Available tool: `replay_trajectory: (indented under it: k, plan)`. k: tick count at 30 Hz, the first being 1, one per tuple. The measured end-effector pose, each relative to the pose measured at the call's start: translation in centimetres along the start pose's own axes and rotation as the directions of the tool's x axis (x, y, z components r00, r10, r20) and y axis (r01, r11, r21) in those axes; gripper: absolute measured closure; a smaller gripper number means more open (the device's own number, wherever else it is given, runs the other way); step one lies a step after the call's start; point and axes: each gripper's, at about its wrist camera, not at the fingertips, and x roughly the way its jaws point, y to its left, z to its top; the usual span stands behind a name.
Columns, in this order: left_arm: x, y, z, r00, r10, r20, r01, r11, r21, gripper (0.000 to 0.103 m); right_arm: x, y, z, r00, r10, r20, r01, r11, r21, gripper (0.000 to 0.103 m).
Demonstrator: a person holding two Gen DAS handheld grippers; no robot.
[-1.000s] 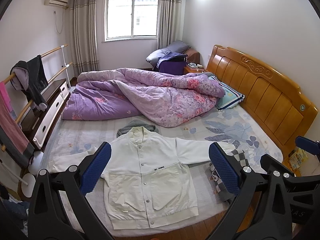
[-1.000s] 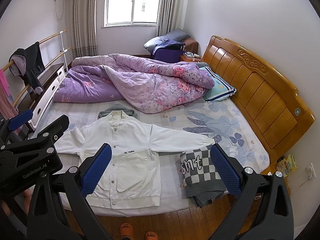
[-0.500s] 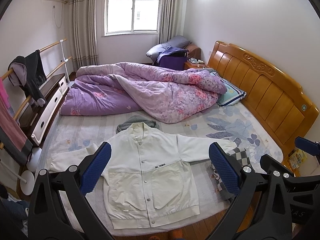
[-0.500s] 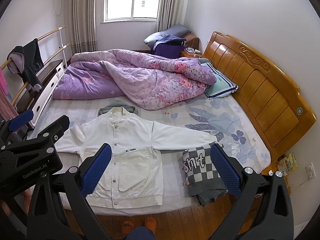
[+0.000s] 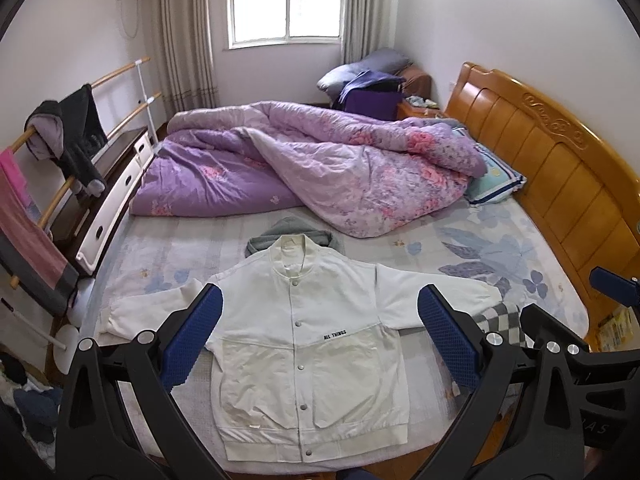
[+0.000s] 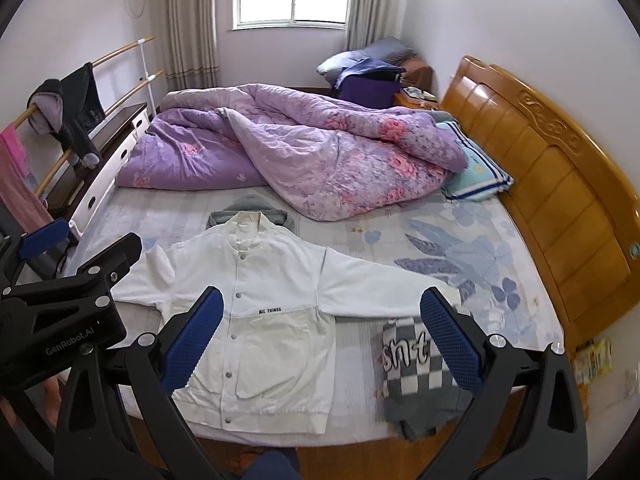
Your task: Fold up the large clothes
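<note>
A white snap-front cotton jacket (image 5: 308,344) lay flat, sleeves spread toward nine and three o'clock. The left gripper (image 5: 320,340) and right gripper (image 6: 320,336) hung above it, jaws wide apart, holding nothing.

Daylight pours through the window (image 5: 285,0) ahead of me, blown out white; my views bend strongly at dark corners, right edge slightly smeared.

- A rumpled purple floral quilt (image 5: 320,172) on the bed's far half
- A blue-edged pillow (image 5: 496,178) by the wooden headboard (image 5: 552,168)
- A dark jacket (image 5: 76,136) on a rail
- A window (image 5: 286,0)
</note>
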Motion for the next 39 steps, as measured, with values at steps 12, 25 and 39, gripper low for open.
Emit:
replay_trajectory:
  k: [12, 25, 39]
  plan:
    - [8.9, 3.1, 2.6, 0.988, 0.041, -0.149, -0.058, 0.991, -0.117, 0.005, 8.2, 1.7, 3.7, 0.989, 0.089, -0.119, -0.102, 0.989, -0.108, 0.008]
    - [21.5, 18.6, -3.1, 0.942, -0.131, -0.308, 0.033, 0.952, -0.305, 0.005, 21.3, 13.7, 2.9, 0.952, 0.047, -0.302, -0.11, 0.974, -0.196, 0.008]
    - [35.8, 50.9, -19.6, 0.869, -0.143, -0.474, -0.21, 0.76, -0.615, 0.006, 39.4, 29.9, -2.4, 0.907, 0.078, -0.414, -0.126, 0.988, -0.089, 0.008]
